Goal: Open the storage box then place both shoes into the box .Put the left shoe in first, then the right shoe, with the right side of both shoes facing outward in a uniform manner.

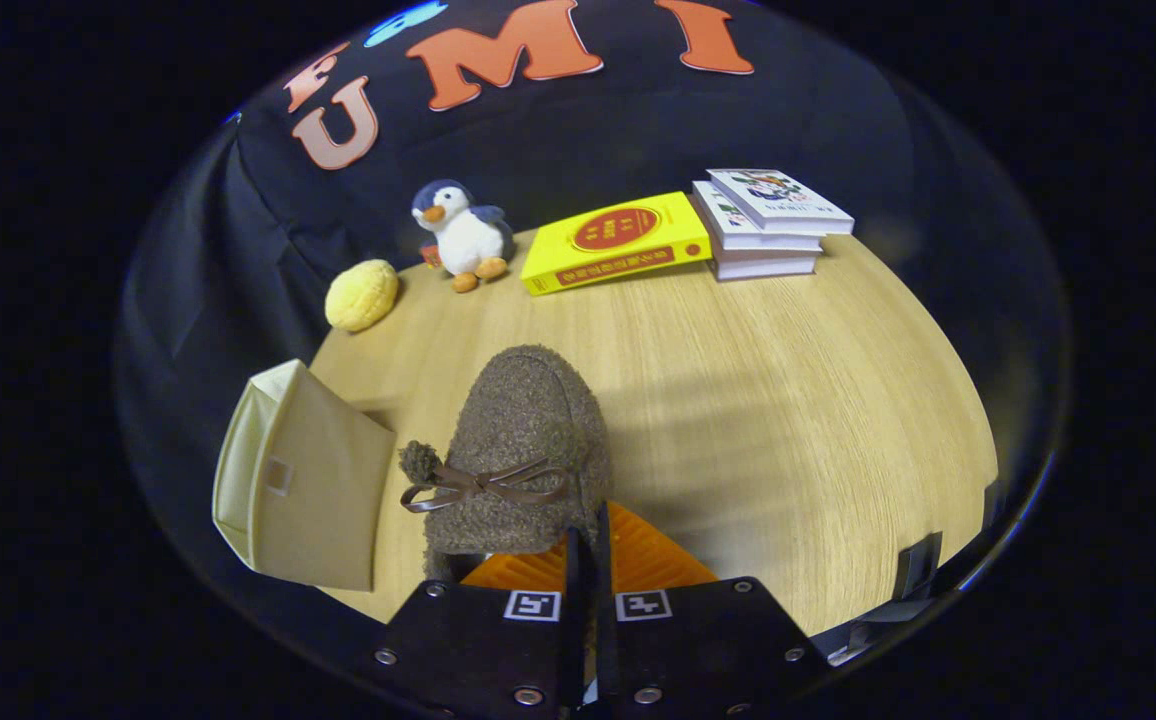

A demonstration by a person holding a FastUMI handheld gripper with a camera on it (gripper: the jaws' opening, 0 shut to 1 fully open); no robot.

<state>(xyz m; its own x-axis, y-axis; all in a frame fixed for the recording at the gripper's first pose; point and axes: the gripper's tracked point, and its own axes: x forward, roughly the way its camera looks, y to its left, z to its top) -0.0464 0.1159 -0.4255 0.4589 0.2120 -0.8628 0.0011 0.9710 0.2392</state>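
The tool (586, 545) has its two orange fingers (638, 555) drawn almost together, apparently clenched on the heel edge of a fuzzy brown shoe (523, 445); the contact itself is hidden behind the shoe's collar, so the grip is a judgement. The shoe extends straight ahead of the fingers, heel near, toe far, its long axis in line with the tool. A brown bow (483, 485) crosses its upper. The cream storage box (303, 490) stands just left of the shoe on the counter (788, 400), its lid apparently raised; whether the two touch cannot be told. The coming move turns on this offset: the box lies left of the tool, so the shoe must travel leftward. At the far edge sit a yellow sponge (362, 294), a plush penguin (463, 236), a yellow book (618, 242) and stacked white books (770, 220).
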